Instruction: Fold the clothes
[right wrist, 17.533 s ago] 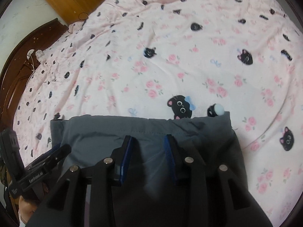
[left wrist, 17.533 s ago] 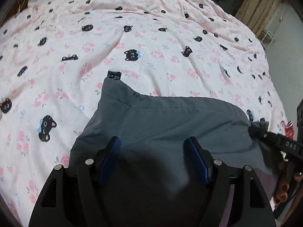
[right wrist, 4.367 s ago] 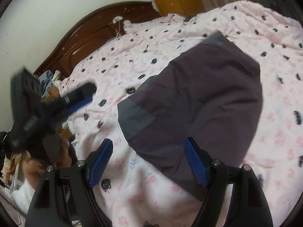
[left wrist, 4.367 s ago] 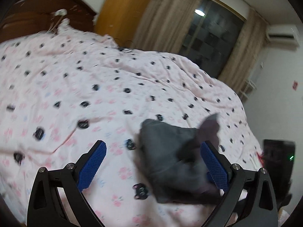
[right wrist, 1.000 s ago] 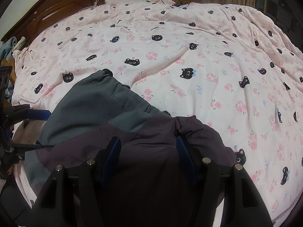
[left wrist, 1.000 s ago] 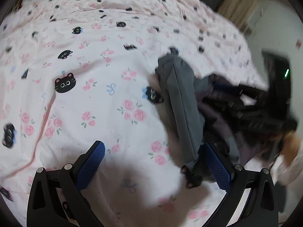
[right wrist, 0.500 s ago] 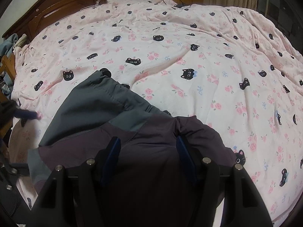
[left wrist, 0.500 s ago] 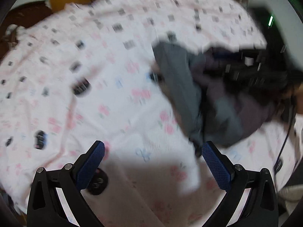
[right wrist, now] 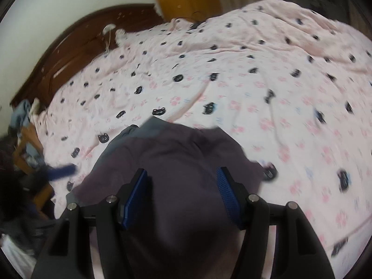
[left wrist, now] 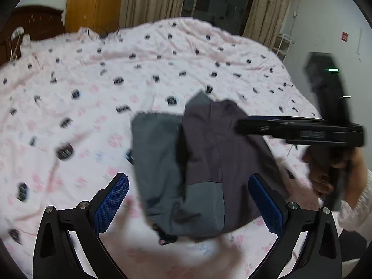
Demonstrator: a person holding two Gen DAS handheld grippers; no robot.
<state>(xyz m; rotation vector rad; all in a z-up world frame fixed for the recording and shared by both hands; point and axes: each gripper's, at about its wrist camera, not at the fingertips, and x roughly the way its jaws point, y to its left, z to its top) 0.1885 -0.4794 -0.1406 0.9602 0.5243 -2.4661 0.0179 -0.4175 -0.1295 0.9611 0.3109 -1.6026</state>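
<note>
My left gripper [left wrist: 188,200] stands wide open. Its two blue pads [left wrist: 111,203] are far apart and nothing is pressed between them. Through that gap I look down on the folded garment [left wrist: 197,162], a bundle in grey and dark purple lying on the pink bedspread [left wrist: 93,93] with black cat faces and pink flowers. The grey part lies on the left of the bundle and the purple part on the right, with a grey patch at the near edge. My left pads touch neither the cloth nor the spread, as far as I can tell; the picture is blurred.

My right gripper [right wrist: 183,197] has its jaws parted about halfway. The purple cloth of the garment [right wrist: 176,162] fills the space between the blue pads [right wrist: 137,195] and runs on below them toward the camera. The pads stand apart at the sides of the cloth, and I cannot tell whether they press on it or merely hang above it. From my left camera, the right gripper [left wrist: 241,125] shows as a dark bar reaching in from the right over the purple part, with my right hand [left wrist: 334,174] on its handle.

The garment sits near the closer edge of the bed. A dark wooden headboard [right wrist: 76,53] rises at the far left, and curtains [left wrist: 151,2] hang behind the bed.
</note>
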